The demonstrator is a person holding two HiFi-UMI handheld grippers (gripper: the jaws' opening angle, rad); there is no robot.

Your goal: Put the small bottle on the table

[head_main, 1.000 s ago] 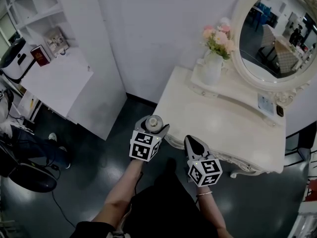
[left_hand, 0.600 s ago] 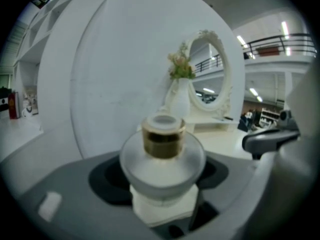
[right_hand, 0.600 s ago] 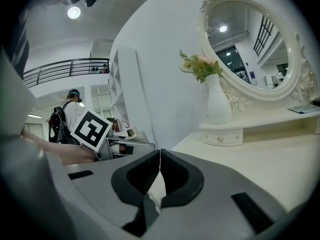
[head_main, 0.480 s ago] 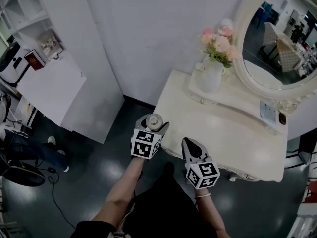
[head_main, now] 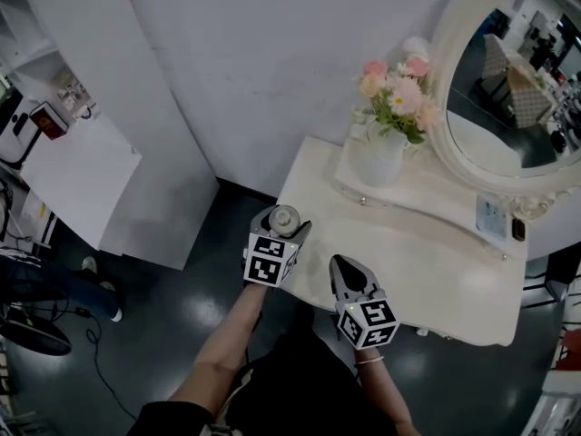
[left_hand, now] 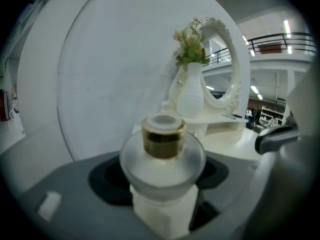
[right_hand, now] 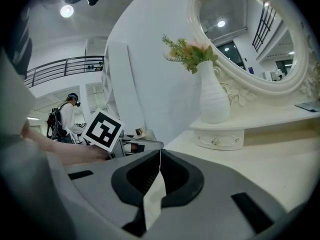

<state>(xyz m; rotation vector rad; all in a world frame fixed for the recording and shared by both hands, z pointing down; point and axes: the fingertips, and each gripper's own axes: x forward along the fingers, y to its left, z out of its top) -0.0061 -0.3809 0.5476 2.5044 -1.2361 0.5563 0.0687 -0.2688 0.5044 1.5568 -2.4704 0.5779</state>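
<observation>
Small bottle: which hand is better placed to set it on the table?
Left. The left gripper holds the small bottle upright, close to the table's near corner. The right gripper is shut and empty.

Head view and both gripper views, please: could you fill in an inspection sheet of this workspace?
Surface: white dressing table with a raised back shelf.
Job's things: small bottle, gold collar, upright in the left tool, not yet on the table.
Clutter: vase of flowers on the shelf; oval mirror behind; card at the back right.
Tools: left tool shut on the bottle; right tool shut, empty.
Cables: thin cable on the floor, left.
Surroundings: dark floor; white cabinet at left.
</observation>
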